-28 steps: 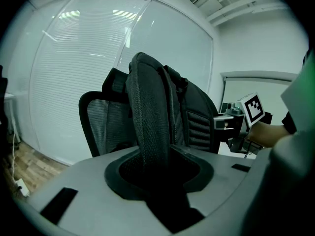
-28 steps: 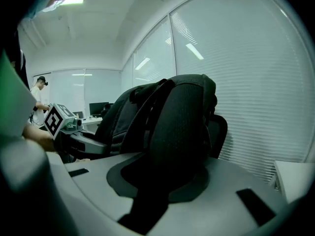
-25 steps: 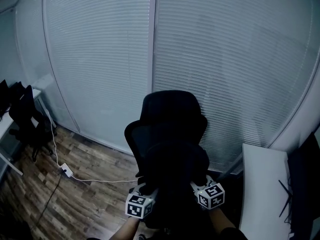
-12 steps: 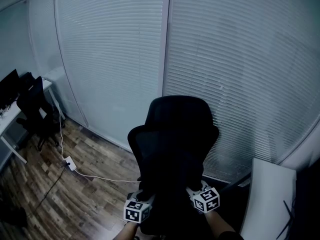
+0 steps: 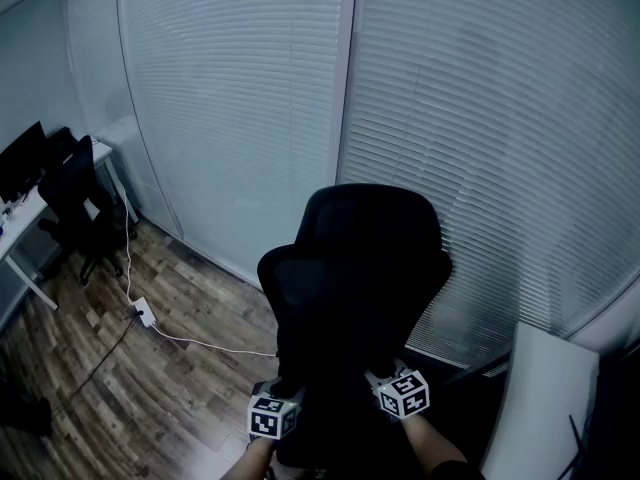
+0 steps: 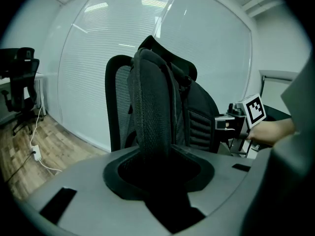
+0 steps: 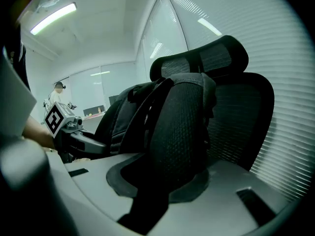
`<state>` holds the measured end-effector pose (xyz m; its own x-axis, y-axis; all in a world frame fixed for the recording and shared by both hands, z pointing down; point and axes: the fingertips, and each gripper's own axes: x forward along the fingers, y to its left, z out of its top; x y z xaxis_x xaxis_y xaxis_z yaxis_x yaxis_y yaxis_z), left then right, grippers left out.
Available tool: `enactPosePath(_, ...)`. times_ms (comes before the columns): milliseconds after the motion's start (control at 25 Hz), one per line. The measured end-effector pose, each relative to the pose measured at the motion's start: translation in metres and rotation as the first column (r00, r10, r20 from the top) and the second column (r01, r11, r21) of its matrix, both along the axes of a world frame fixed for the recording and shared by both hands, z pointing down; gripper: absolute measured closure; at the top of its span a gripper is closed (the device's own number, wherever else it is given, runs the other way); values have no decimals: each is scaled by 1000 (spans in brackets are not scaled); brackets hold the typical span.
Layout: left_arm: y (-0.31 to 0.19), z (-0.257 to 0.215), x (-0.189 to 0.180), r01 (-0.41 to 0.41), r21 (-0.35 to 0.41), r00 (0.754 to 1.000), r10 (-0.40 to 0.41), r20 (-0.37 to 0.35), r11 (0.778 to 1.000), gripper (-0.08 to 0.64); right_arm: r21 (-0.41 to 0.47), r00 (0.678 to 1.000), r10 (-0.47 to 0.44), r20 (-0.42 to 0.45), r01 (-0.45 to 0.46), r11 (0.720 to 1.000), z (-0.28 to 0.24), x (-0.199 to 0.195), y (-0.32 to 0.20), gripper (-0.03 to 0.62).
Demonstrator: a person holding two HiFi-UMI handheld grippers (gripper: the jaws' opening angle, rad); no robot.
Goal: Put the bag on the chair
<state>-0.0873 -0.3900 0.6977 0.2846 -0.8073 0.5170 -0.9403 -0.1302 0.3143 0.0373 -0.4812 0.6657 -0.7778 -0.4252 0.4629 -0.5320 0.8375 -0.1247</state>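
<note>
Now your left gripper (image 6: 157,154) clamps one strap (image 6: 152,102) of the bag (image 6: 197,117), your right gripper (image 7: 165,181) the other. Both hold it before the chair (image 5: 370,223).

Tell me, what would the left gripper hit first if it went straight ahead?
The strap of the bag, already gripped between the left gripper's jaws. Just past it, probably the chair back.

The bag (image 6: 197,117) sits between the left gripper (image 6: 157,173) and the right gripper (image 7: 160,181), a strap (image 6: 150,107) in each one's jaws. Directly ahead of both stands the chair (image 5: 370,230), blinds (image 5: 480,118) behind it. Left of the left gripper, a cable (image 5: 200,344) lies on the floor (image 5: 110,398), a second chair (image 5: 78,196) beyond.
</note>
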Motion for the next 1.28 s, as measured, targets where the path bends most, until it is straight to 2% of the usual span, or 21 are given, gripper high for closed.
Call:
enactPosePath(320,-1,45,-2,33,-87,999,-33,0,996,396,-64,1000,-25,-16,24,998,48,-1,-5,484)
enactPosePath(640,0,86,-5,58,-199,998,-55,21,978,368,-155,998,-36,-49,28,988,92,1,-10,468)
enactPosePath(960,-7,100,-9,51,-221,999,-45,31,974,335,-184,995,19,-102,-37,982,115,5,-27,395)
enactPosePath(1280,-15,104,-8,43,-249,998,-31,53,967,281,-203,986,61,-155,-93,975,128,18,-43,353)
